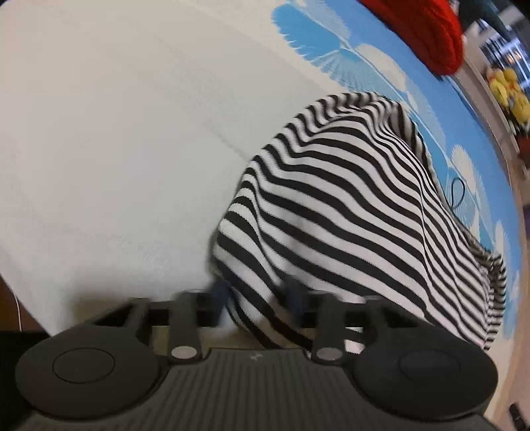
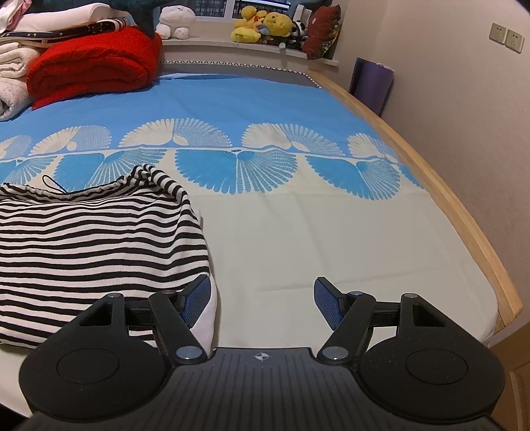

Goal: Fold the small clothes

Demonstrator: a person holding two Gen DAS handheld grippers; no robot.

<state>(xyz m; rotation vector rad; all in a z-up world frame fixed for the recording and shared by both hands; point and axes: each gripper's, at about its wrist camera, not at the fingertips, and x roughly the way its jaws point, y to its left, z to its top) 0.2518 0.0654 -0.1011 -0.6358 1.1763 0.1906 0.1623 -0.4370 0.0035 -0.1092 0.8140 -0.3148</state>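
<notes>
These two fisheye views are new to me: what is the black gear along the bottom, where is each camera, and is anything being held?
Each picture comes from a camera on a hand-held gripper, looking forward along its two fingers. The left gripper, blurred, has striped cloth between its fingers; whether it is clamped I cannot tell. That is the striped garment, lying rumpled on a bed sheet printed blue and white. The right gripper is open and holds nothing. A red blanket sits farther back.

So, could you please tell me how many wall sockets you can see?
2, side by side on the wall at upper right: one, the other just right of it. Others may lie out of view.
</notes>
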